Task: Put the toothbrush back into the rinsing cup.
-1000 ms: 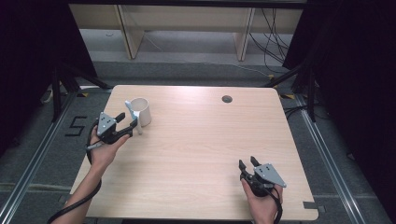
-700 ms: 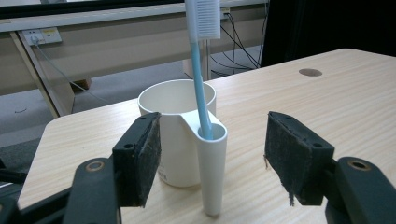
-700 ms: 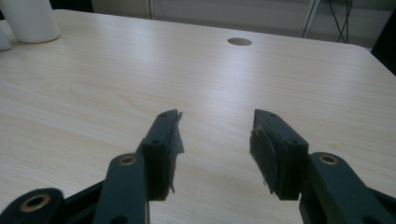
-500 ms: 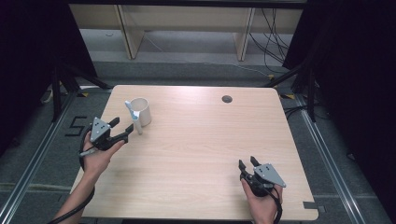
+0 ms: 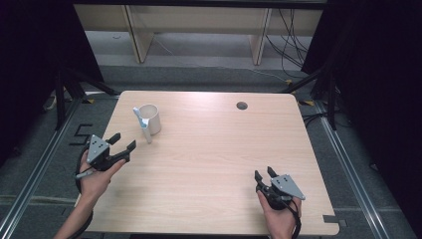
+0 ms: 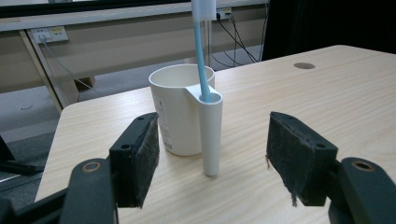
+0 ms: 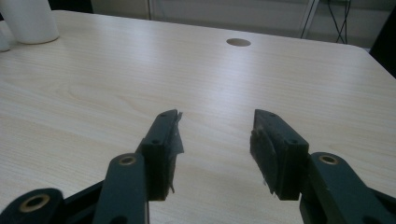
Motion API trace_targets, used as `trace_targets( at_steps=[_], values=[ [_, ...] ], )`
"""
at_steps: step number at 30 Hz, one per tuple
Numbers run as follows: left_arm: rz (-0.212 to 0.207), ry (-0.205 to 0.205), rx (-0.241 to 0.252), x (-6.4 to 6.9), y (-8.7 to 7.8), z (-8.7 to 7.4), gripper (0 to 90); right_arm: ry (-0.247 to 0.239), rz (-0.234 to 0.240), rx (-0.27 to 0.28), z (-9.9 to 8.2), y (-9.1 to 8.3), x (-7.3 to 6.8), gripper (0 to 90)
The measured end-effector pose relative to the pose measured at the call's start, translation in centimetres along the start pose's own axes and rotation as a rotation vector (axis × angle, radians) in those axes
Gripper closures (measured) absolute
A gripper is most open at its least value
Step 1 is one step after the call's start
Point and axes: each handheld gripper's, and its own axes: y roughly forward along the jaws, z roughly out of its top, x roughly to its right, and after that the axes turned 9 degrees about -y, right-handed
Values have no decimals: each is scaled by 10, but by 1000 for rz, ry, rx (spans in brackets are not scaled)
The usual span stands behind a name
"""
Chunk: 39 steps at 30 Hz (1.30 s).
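Just ahead of the left tongs [image 5: 123, 144] sits a white cup [image 5: 151, 118] with a blue-handled toothbrush [image 6: 201, 60] standing upright in the tube-shaped holder on its side. A second ago those tongs were right up against the cup; now they've backed off toward the near-left corner of the desk [image 5: 209, 164], and the jaws have just been opening, so they're spread wide with nothing between the pads. The cup and brush stand free, a bit apart from the tips. My read: the brush has been dropped off and this hand is done with it. The right tongs [image 5: 263, 175] are parked by the near-right corner, jaws parted, empty, well away from the cup. The desk is pale wood with a round cable hole [image 5: 242, 105] far beyond the right tongs. Beyond it: grey floor, shelf legs, cables, black curtains at the sides.
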Motion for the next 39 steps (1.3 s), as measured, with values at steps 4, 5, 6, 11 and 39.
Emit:
trace_targets(
  at_steps=[4, 5, 6, 11, 39],
  values=[
    [-3, -11, -4, 0, -7, -6, 339, -6, -12, -3, 1, -1, 0, 521],
    [-8, -15, 3, 0, -8, -8, 340, 2, -16, -7, 0, -2, 0, 521],
    [-6, -18, -3, 1, -10, -11, 339, -34, -17, -4, 1, -2, 2, 521],
    [-2, -17, -14, 3, -15, -18, 340, -39, -25, 4, 1, -1, 2, 521],
    [22, -17, 25, 3, -20, -56, 340, -7, -9, 0, -2, -1, 0, 520]
  ],
)
